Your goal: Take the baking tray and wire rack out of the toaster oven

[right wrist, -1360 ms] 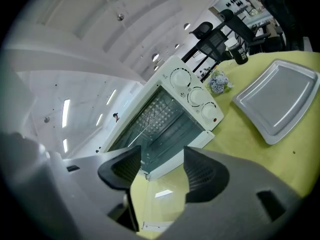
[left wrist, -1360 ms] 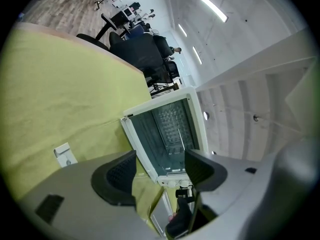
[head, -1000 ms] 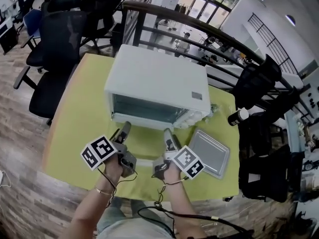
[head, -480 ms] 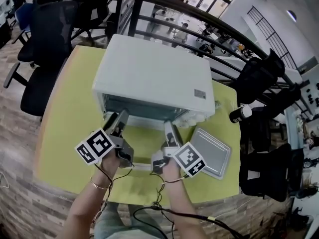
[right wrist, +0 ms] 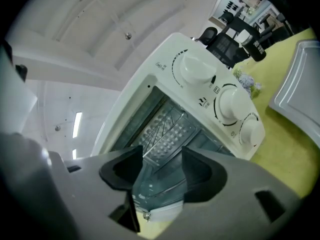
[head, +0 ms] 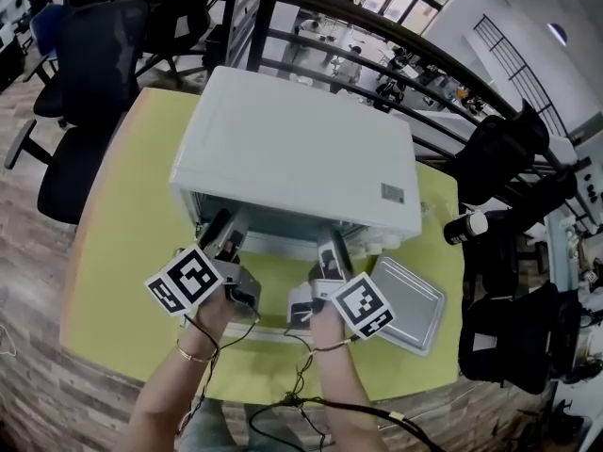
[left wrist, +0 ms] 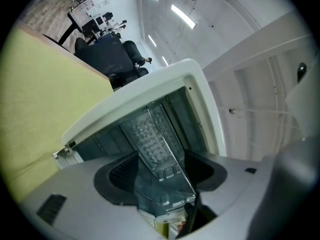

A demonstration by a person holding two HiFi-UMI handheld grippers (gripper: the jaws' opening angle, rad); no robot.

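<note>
The white toaster oven (head: 292,149) stands on the yellow-green table (head: 122,252) with its glass door (left wrist: 165,194) folded down toward me. Inside it lies the wire rack (right wrist: 167,129), also seen as a ribbed rack (left wrist: 150,139) in the left gripper view. A grey baking tray (head: 407,304) rests on the table to the right of the oven. My left gripper (head: 226,226) and right gripper (head: 330,250) hover over the lowered door at the oven's mouth. Both stand open with nothing gripped, as the left gripper (left wrist: 160,169) and right gripper (right wrist: 157,169) show in their own views.
Three white knobs (right wrist: 227,104) line the oven's right front. A black bottle with a white cap (head: 468,226) stands at the table's right edge. Black office chairs (head: 94,55) and a dark railing (head: 358,26) lie beyond the table.
Both grippers have moved forward over the lowered door, from in front of the oven to its opening. The oven now sits larger and nearer in the head view.
</note>
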